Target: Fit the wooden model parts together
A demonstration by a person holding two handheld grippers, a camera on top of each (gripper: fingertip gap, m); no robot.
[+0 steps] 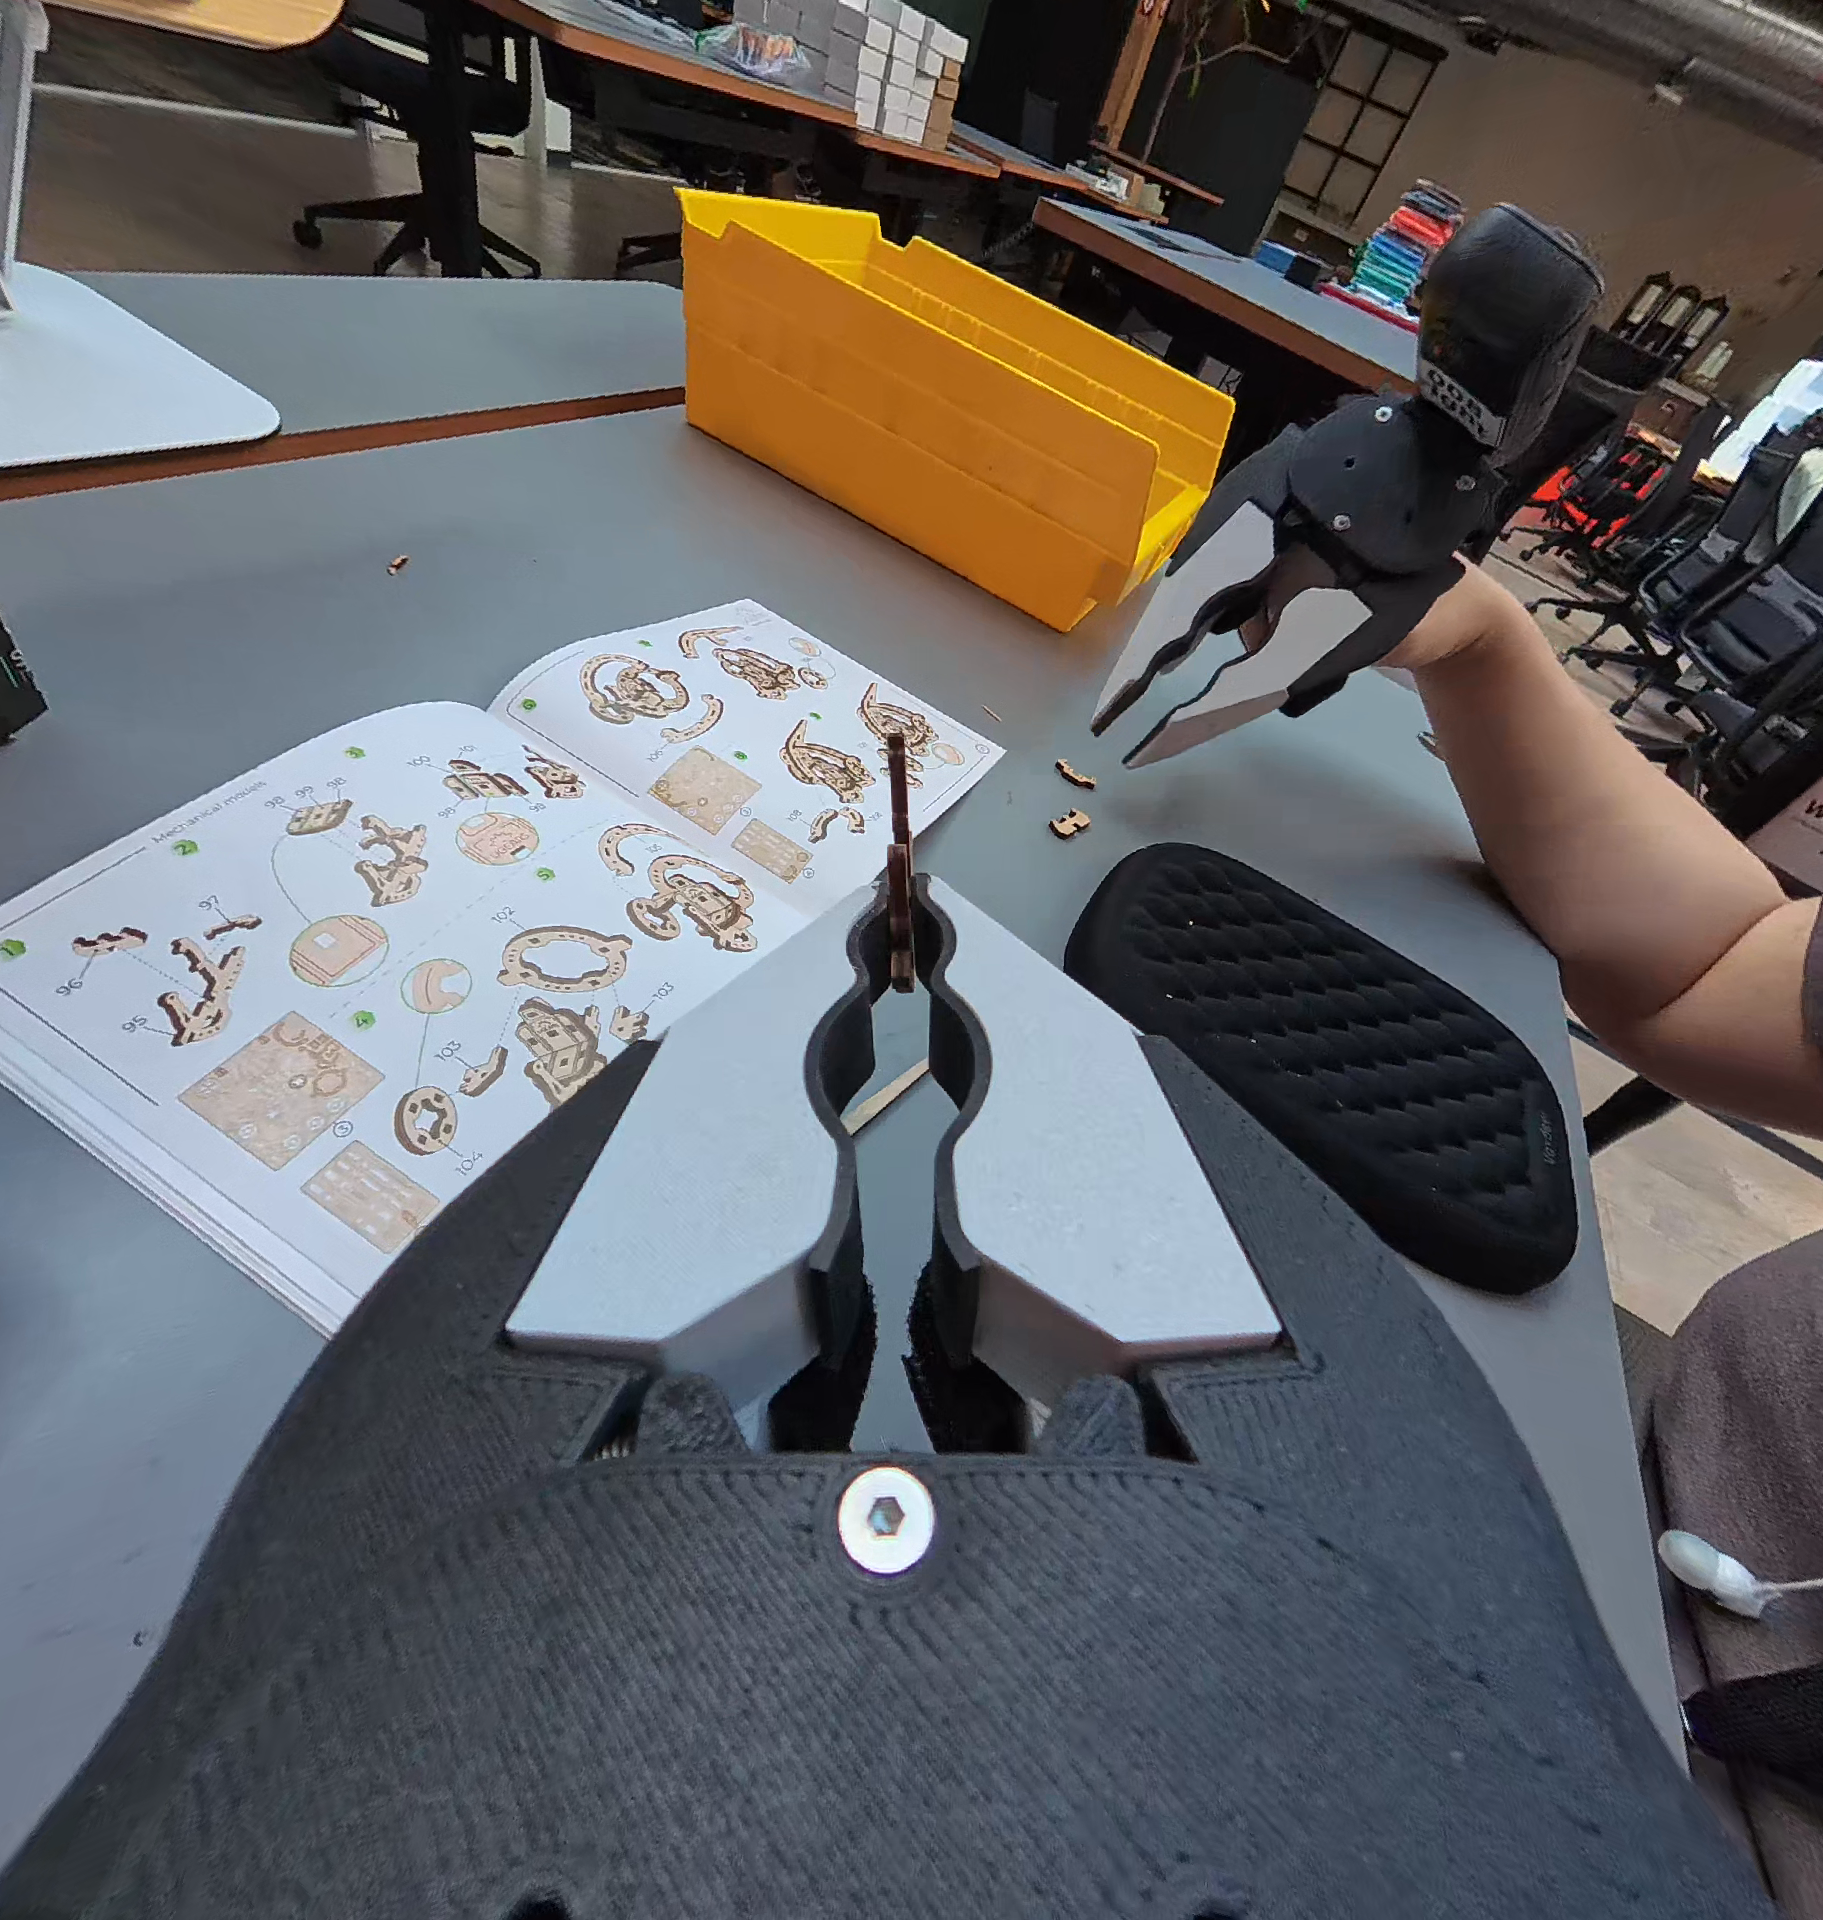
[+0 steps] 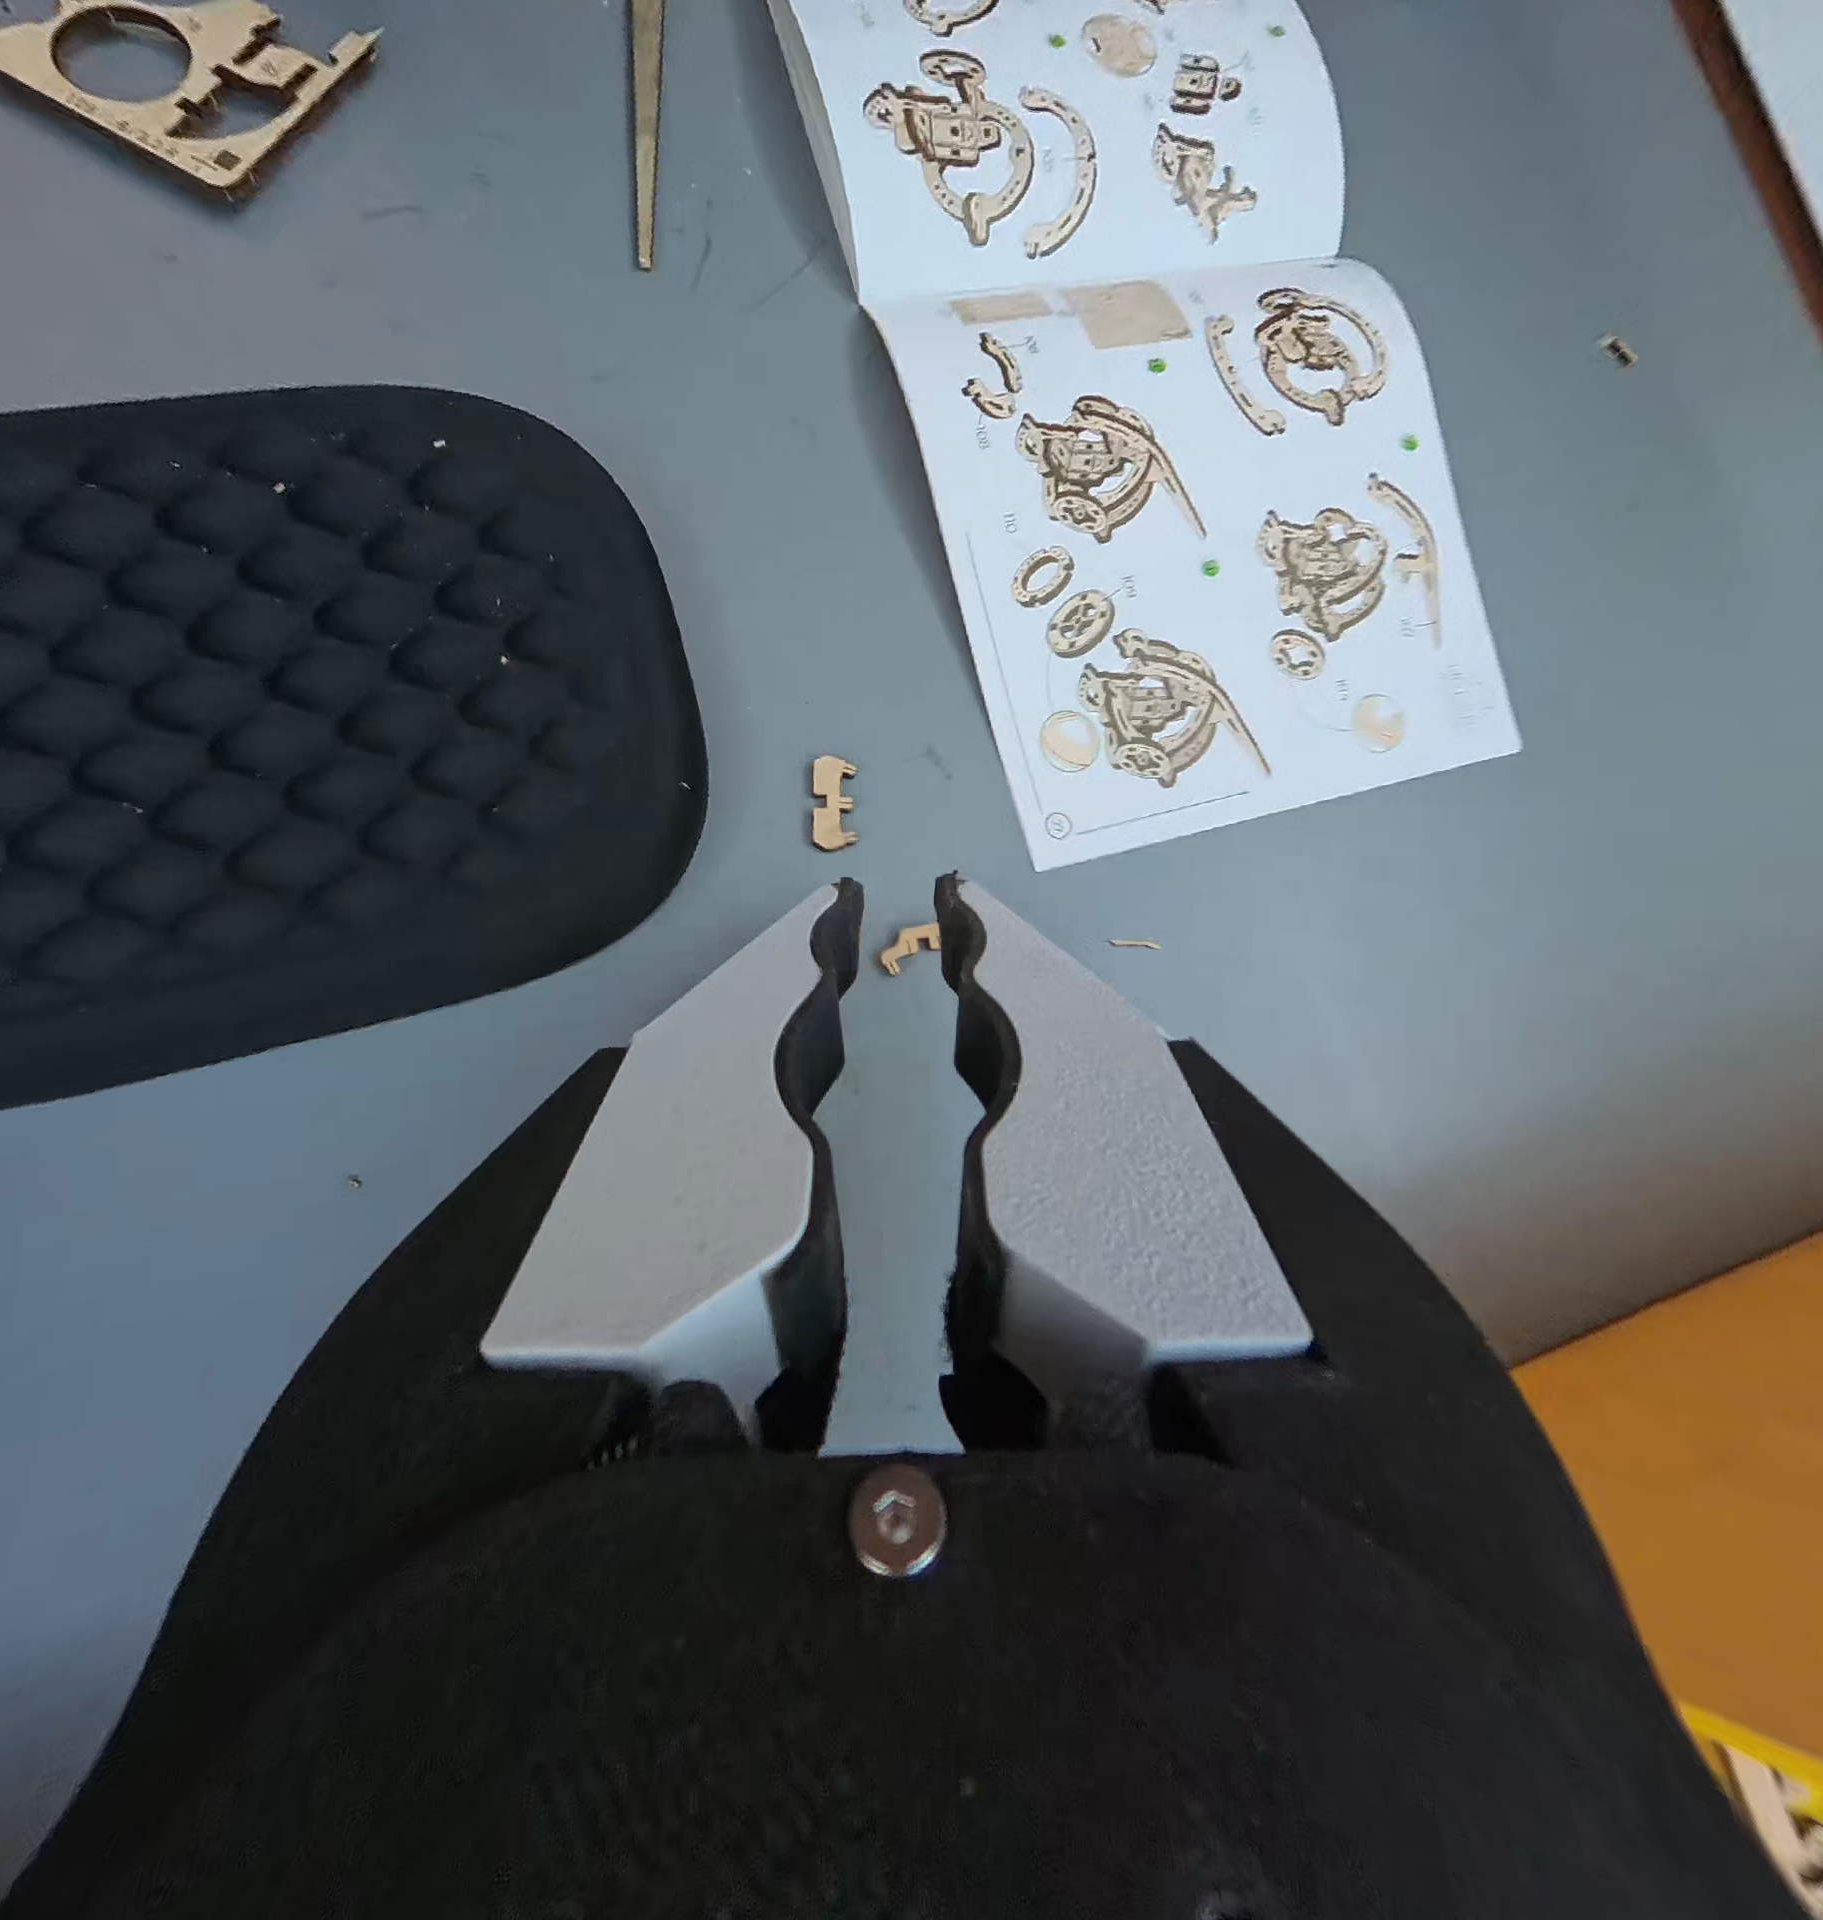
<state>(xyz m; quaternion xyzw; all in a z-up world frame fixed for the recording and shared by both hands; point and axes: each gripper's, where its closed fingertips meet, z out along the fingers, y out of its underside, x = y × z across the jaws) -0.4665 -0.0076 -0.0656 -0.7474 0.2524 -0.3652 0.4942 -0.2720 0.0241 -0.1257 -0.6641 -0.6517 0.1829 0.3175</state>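
My left gripper (image 1: pixel 899 894) is shut on a thin dark wooden part (image 1: pixel 898 831), held edge-on and upright above the open instruction booklet (image 1: pixel 387 935). My right gripper (image 2: pixel 899 888) is open and empty, hovering just over the grey table. A small hooked wooden piece (image 2: pixel 907 943) lies between its fingertips, close to the right finger. A second small notched wooden piece (image 2: pixel 834 802) lies just beyond the left fingertip. In the left wrist view the right gripper (image 1: pixel 1120 740) points down at these two pieces (image 1: pixel 1073 775) (image 1: pixel 1070 825).
A black textured pad (image 2: pixel 294 707) (image 1: pixel 1333 1060) lies beside the pieces. A yellow bin (image 1: pixel 938 395) stands at the back. A punched wooden sheet scrap (image 2: pixel 174 88) and a thin wooden stick (image 2: pixel 644 135) lie farther off. The person's forearm (image 1: pixel 1613 862) reaches over the table edge. Spacing between my two grippers at the tips: around 20 cm.
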